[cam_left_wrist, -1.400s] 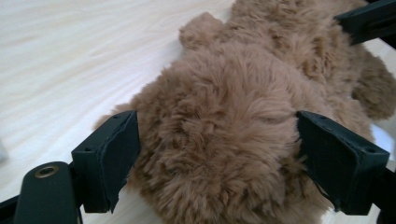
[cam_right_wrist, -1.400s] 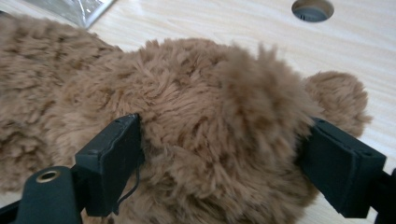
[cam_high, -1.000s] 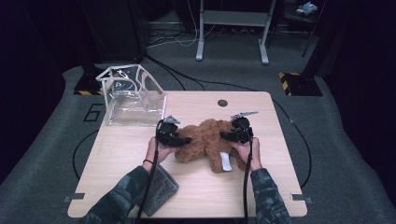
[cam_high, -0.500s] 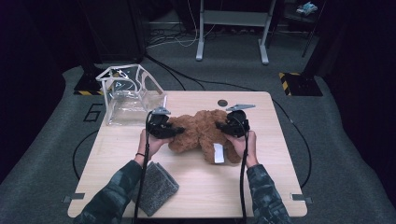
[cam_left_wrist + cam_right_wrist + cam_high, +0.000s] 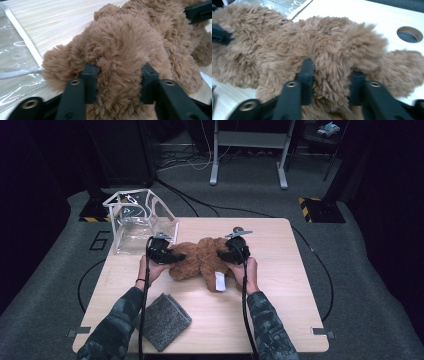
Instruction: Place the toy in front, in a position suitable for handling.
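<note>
A brown plush toy (image 5: 202, 260) with a white tag (image 5: 220, 281) lies on the wooden table (image 5: 280, 290), near its middle. My left gripper (image 5: 175, 256) grips the toy's left end, and both pads dig into the fur (image 5: 119, 75). My right gripper (image 5: 222, 254) grips the right end the same way (image 5: 331, 70). Both pairs of jaws have just been opening a little, with fur still pressed between them. In the left gripper view the right gripper's jaw shows at the top right (image 5: 200, 11).
A clear plastic bag on a white frame (image 5: 137, 217) stands at the table's back left, just beyond the toy. A grey cloth (image 5: 162, 320) lies near the front left edge. A round hole (image 5: 409, 34) sits in the tabletop behind the toy.
Both hands have carried the plush toy away from the person and to the left, toward the clear bag. The grey cloth has stayed where it was.
</note>
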